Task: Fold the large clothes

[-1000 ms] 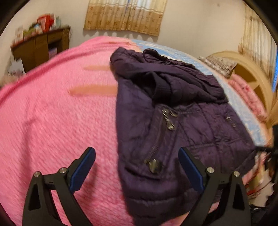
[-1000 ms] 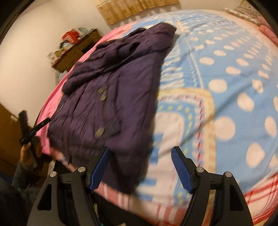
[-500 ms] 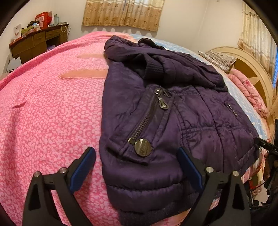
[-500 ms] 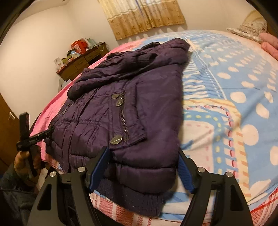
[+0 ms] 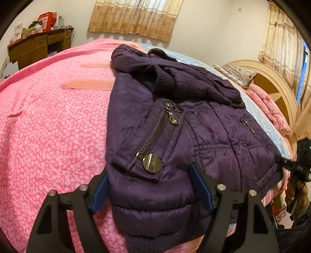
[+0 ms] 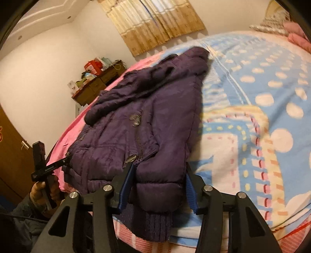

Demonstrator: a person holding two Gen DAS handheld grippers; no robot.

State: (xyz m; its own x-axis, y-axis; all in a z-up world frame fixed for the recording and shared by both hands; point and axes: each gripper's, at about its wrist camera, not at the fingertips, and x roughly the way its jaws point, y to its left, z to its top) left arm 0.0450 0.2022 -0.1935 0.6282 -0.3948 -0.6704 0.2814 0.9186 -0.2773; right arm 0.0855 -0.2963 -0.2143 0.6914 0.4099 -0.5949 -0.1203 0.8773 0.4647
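Blue-padded fingers (image 5: 101,191) of the left gripper (image 5: 150,191) are pressed in on either side of the dark purple quilted jacket (image 5: 155,128), pinching its padded lower hem just below the round metal snap button (image 5: 152,163) at the foot of the pocket zip (image 5: 155,134). Over on the other corner, the right gripper (image 6: 157,186) has its blue pads (image 6: 126,184) clamped on the puffy hem too, with the ribbed knit waistband (image 6: 153,223) hanging down below them over the bed's edge. So both grippers are closed on the same garment, one at each lower corner. The jacket lies spread on the bed, sleeves piled across its upper part, straddling the pink speckled fleece blanket (image 5: 48,126) on one side and the light blue blanket with cream dots (image 6: 272,101) on the other. Beyond that, a brown wooden desk (image 5: 38,46) piled with clutter stands against the wall, beige patterned curtains (image 5: 136,17) hang behind the bed, and a curved wooden headboard (image 5: 272,81) rises at the far right.
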